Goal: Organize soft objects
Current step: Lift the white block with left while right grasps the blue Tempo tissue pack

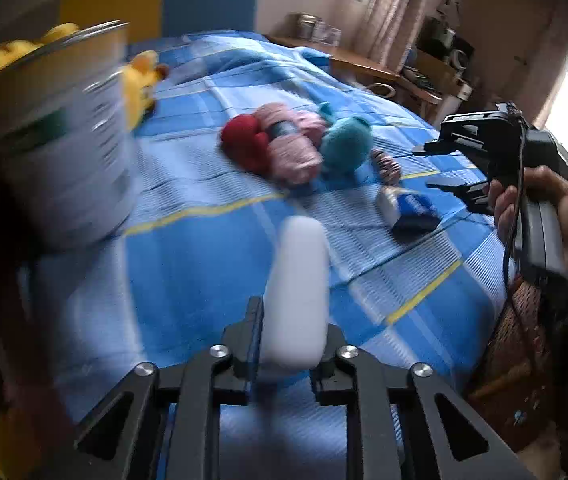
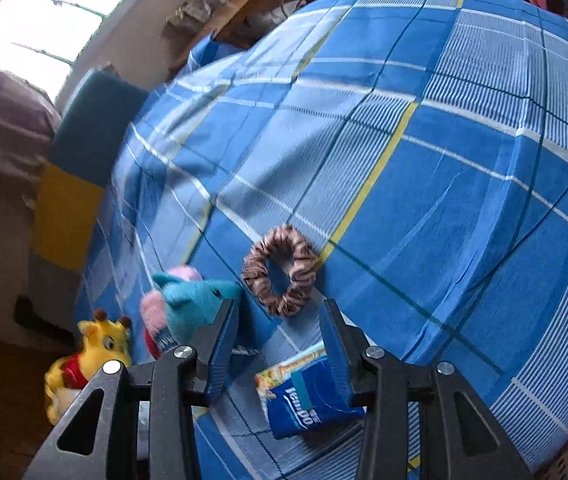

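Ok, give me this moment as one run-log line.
left gripper: shut on white soft object | right gripper: open, nothing held, over tissue pack | tin can: on bed, left | scrunchie: on bed

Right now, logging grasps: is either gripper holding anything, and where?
Left gripper clamps a white soft block at its near end. Right gripper is open, empty.

On the bed [image 1: 188,264] a tin can [image 1: 64,140] is seen at the far left, with a giraffe toy [image 1: 142,84] behind it. In the middle, three items are placed in a row and touch each other: a plush heart [image 1: 246,142] at left, a yarn skein [image 1: 293,142] in the centre, an elephant toy [image 1: 345,140] at right. A scrunchie [image 1: 385,164] lies just right of the elephant, and a tissue pack [image 1: 409,208] lies nearer than the scrunchie. A desk [image 1: 347,56] stands beyond the bed.
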Demonstrator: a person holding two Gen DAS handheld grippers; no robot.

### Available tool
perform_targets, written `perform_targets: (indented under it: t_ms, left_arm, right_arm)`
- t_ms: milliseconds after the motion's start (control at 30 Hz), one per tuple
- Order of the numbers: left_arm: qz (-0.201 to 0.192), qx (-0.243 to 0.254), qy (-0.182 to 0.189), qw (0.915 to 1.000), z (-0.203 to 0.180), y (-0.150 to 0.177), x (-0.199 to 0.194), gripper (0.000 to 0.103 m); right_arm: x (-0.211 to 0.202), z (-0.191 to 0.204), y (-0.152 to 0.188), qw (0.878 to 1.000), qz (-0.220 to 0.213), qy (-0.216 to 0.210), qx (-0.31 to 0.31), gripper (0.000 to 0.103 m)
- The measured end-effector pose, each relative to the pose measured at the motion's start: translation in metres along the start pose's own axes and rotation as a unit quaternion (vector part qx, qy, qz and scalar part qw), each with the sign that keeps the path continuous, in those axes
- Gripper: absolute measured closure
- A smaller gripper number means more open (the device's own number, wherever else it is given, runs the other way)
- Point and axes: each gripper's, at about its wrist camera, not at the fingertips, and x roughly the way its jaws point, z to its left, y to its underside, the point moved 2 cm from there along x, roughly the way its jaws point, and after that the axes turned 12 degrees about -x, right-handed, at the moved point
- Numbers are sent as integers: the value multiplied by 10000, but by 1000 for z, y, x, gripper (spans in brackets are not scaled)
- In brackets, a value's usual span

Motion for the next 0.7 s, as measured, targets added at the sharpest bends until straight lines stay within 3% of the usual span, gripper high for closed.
perform_targets:
  t_ms: [233,300,367,433,500,567,700]
  left_arm:
    - [-192,-286,-81,9994,19,16,-22,85]
    - [-264,-245,-88,9993,18,17,-28,85]
    - [-337,-176,-161,9991,18,18,-33,85]
    - [-329,-208,-144,9991,21,19,-37,85]
    - [-343,-226,-163,9990,23,21,-40,85]
    - [-339,-251,-158,9990,26,24,-43,85]
    - [-288,-278,-149,9991,30,29,-43,85]
  right_arm:
    - [12,-6,8,9957,378,833,-159,57]
    - [21,-2,13,9961,683,538,-175,56]
    - [33,7,22,9940,1061,-97,-242,55]
    - [46,22,37,9812,1635,-985,-272,55]
    - [48,41,48,9704,1875,-1383,-645,55]
    - [46,57,58,9657,1929,-1354,-1091,55]
    - [42,83,71,9542,1909,-903,-2120,54]
